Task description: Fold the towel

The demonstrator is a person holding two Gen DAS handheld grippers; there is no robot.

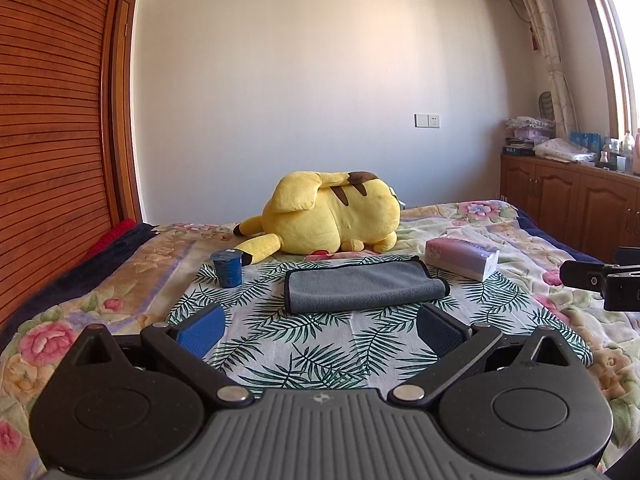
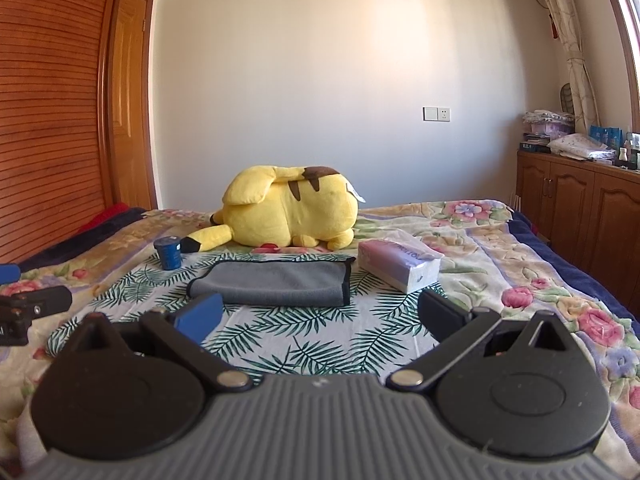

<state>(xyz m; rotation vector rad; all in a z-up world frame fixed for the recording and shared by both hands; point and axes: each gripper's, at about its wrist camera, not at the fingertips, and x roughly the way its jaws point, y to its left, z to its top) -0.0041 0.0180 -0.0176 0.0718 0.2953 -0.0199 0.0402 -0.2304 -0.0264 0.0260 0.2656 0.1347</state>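
Observation:
A grey towel (image 1: 362, 286) with dark trim lies folded into a flat rectangle on a leaf-print cloth (image 1: 312, 344) on the bed; it also shows in the right wrist view (image 2: 276, 282). My left gripper (image 1: 320, 326) is open and empty, held back from the towel's near edge. My right gripper (image 2: 320, 316) is open and empty, also short of the towel. Part of the right gripper shows at the right edge of the left wrist view (image 1: 600, 280), and part of the left gripper at the left edge of the right wrist view (image 2: 28, 308).
A yellow plush toy (image 1: 332, 216) lies behind the towel. A blue cup (image 1: 228, 268) stands to the towel's left, a tissue pack (image 1: 462, 258) to its right. A wooden wardrobe (image 1: 52, 140) stands left, a wooden cabinet (image 1: 572, 200) right. A floral blanket (image 1: 520, 240) covers the bed.

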